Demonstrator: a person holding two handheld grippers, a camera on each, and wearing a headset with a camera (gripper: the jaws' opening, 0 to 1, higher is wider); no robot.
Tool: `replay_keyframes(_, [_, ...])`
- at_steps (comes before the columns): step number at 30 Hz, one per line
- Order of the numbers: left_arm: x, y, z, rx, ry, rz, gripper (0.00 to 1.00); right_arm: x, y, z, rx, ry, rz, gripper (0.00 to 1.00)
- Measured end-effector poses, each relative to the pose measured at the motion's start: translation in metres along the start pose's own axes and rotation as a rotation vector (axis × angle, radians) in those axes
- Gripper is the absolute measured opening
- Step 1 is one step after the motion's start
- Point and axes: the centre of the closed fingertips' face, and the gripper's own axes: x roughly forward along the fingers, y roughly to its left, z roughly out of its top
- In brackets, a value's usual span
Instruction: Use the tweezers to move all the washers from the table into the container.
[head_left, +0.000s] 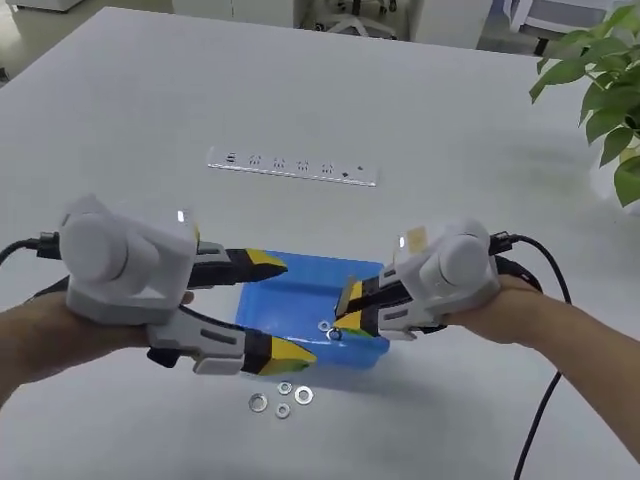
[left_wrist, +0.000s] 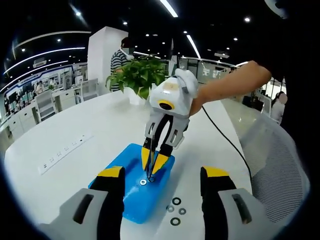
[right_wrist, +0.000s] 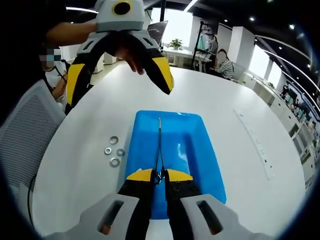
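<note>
A blue container (head_left: 300, 285) sits on the white table (head_left: 400, 110) between my two grippers. My right gripper (head_left: 347, 310) is shut on thin metal tweezers (right_wrist: 159, 145), whose tips point down into the container (right_wrist: 195, 150). Two washers (head_left: 329, 329) lie inside near the tips; in the left gripper view one washer (left_wrist: 143, 182) lies just beside the tweezers (left_wrist: 150, 170). Several washers (head_left: 283, 398) lie on the table in front of the container, also washers (right_wrist: 114, 151). My left gripper (head_left: 285, 308) stands open over the container's left end, holding nothing.
A white power strip (head_left: 292, 166) lies further back on the table. A green plant (head_left: 600, 90) stands at the far right. A black cable (head_left: 545, 400) trails from the right gripper. A mesh chair (right_wrist: 30, 135) stands beside the table.
</note>
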Motion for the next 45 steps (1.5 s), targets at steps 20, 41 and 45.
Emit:
replay_keyframes(20, [0.040,0.014,0.007,0.099,0.020,-0.066,0.24,0.007,0.002,-0.005,0.008,0.007,0.014,0.09])
replay_keyframes(41, [0.052,0.016,0.006,0.145,0.045,-0.099,0.07,0.007,0.003,-0.005,-0.019,0.021,0.022,0.10])
replay_keyframes(45, [0.052,0.015,0.006,0.148,0.046,-0.099,0.07,0.006,0.003,-0.006,-0.021,0.025,0.020,0.10])
